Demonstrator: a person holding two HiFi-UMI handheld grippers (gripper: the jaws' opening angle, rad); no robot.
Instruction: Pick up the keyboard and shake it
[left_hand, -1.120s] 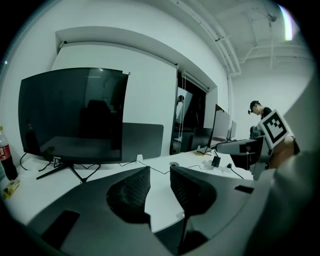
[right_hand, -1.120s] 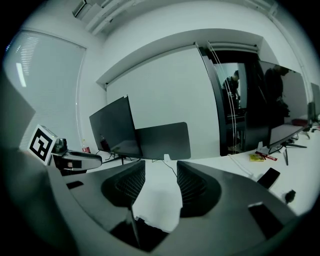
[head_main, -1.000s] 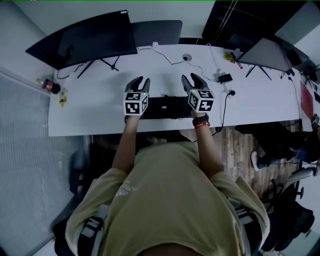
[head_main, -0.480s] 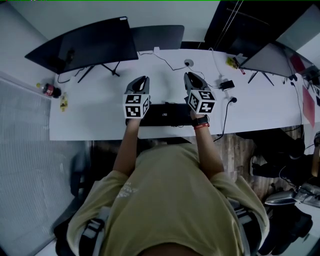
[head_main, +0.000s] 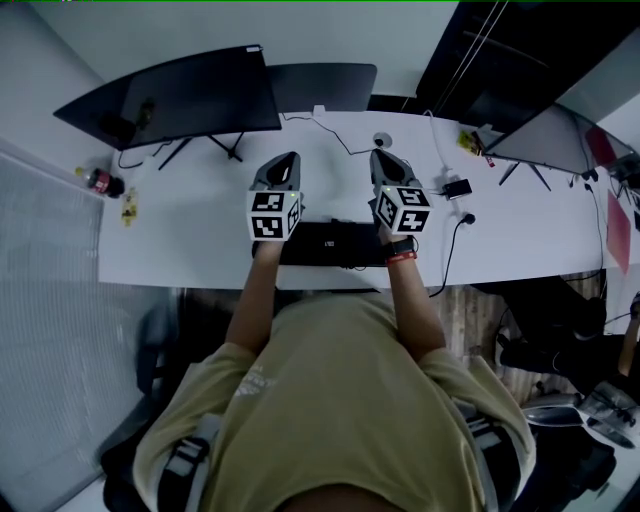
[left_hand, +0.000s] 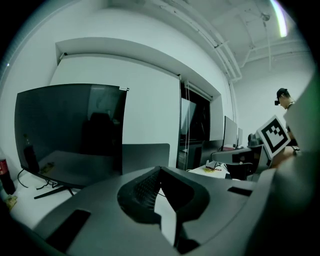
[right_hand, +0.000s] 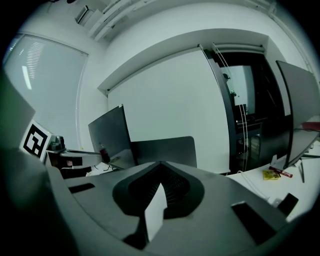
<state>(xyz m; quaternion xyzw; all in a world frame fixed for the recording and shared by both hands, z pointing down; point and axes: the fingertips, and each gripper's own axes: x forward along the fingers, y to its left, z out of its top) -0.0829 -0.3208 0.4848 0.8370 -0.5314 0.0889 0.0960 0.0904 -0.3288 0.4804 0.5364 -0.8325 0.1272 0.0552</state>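
The black keyboard (head_main: 330, 243) lies flat on the white table (head_main: 190, 230), near its front edge, partly hidden by both grippers' marker cubes. My left gripper (head_main: 285, 160) is over the keyboard's left end and my right gripper (head_main: 385, 158) over its right end, both pointing away from me. Each is shut with nothing between its jaws. In the left gripper view the left gripper (left_hand: 159, 170) has its jaws together and faces the room, not the keyboard. The right gripper (right_hand: 161, 164) looks the same in its own view.
A large dark monitor (head_main: 180, 95) stands at the table's back left, a second screen (head_main: 322, 88) behind the grippers, a third (head_main: 545, 135) at the right. A cola bottle (head_main: 100, 182) sits at the left edge. Cables and a black adapter (head_main: 455, 187) lie right of the keyboard. A person (left_hand: 284, 97) stands far off.
Both grippers' jaws have gone from spread apart to shut. Both grippers stay over the keyboard's ends, which has not moved on the table.
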